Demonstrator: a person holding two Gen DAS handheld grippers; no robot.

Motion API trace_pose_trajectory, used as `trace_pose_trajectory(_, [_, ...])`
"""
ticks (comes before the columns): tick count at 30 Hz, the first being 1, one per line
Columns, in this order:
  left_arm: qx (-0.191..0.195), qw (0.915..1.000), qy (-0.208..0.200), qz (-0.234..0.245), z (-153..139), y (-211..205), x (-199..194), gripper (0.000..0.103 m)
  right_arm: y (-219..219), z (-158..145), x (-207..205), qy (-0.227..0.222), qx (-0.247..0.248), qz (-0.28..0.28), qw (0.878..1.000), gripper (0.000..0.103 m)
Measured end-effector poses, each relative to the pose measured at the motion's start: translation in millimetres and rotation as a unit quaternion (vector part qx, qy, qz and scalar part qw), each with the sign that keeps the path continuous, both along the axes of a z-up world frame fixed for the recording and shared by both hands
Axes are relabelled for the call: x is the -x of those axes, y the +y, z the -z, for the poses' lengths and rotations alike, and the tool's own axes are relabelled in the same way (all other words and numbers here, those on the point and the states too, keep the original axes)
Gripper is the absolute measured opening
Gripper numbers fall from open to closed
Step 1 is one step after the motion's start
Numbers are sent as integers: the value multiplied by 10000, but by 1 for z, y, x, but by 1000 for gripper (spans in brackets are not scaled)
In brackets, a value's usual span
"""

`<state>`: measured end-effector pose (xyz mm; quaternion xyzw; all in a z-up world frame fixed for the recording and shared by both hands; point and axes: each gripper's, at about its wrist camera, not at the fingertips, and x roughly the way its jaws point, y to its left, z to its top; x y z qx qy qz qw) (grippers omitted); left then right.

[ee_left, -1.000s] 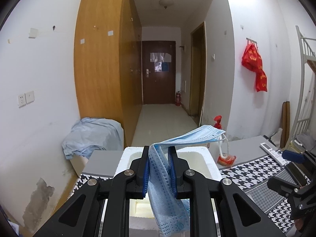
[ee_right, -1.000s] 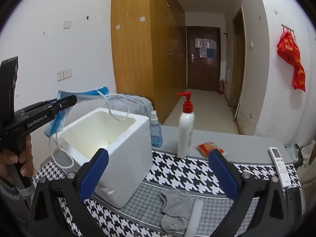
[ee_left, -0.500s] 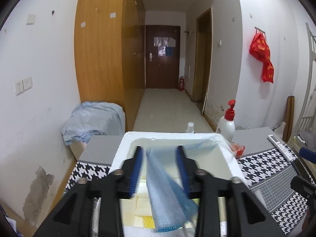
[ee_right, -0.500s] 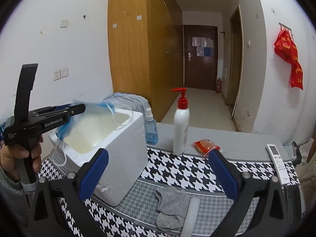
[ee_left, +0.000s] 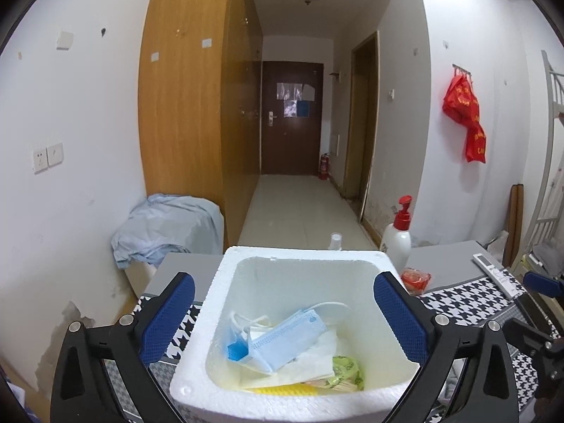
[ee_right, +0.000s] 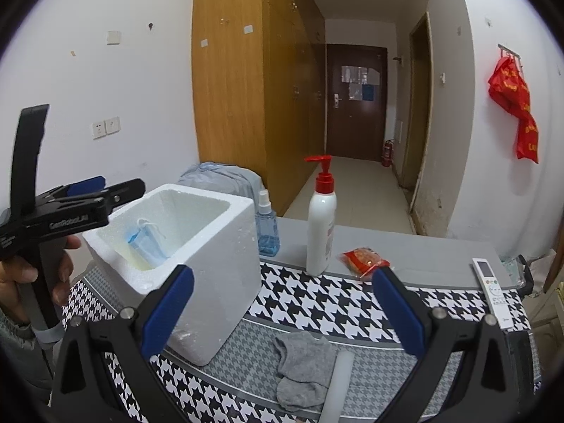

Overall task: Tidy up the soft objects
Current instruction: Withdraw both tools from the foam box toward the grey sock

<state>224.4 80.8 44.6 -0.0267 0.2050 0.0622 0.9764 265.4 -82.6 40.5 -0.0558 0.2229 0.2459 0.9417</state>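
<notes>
Over the white foam box (ee_left: 299, 324) the left tool (ee_left: 283, 317) hangs with its two blue-padded fingers spread wide, one on each side of the box and gripping nothing. One blue face mask (ee_left: 285, 336) lies loose inside the box on white paper, its ear loops trailing, beside a small blue piece and some yellow-green packaging at the bottom. From the right wrist view the same mask (ee_right: 146, 241) shows leaning against the inner wall of the box (ee_right: 211, 271).

Further right, the right tool (ee_right: 282, 312) is also opened wide and empty, held above the houndstooth-covered table (ee_right: 317, 296). Below it lies one grey sock (ee_right: 303, 366), crumpled, touching a white cylinder (ee_right: 338, 380) just beside it. Only this view shows the sock, the cylinder and the person's hand (ee_right: 21, 275) around the left tool's handle, whose side bears the lettering "GenRobot.AI".

Standing behind the box are one white pump bottle (ee_right: 320, 232) with a red head and one small blue spray bottle (ee_right: 266, 229); the left wrist view catches only the spray bottle's cap over the box rim. One red snack packet (ee_right: 365, 259) lies near the pump bottle, and one white remote control (ee_right: 491, 289) rests near the table's right edge. Its label and the bottle's print are too small to read. One red bag (ee_left: 465, 116) hangs on the right wall.
</notes>
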Motion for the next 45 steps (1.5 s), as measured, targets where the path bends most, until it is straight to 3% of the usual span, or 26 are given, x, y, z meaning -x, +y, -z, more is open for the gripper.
trace_pose_trajectory(18, [65, 9999, -97, 81, -1, -20, 53, 102, -13, -8, 40, -255, -141, -115, 9995, 102])
trace_pose_trajectory(45, [16, 9975, -100, 698, 24, -69, 116, 102, -36, 10, 101, -415, -241, -176, 9987, 102])
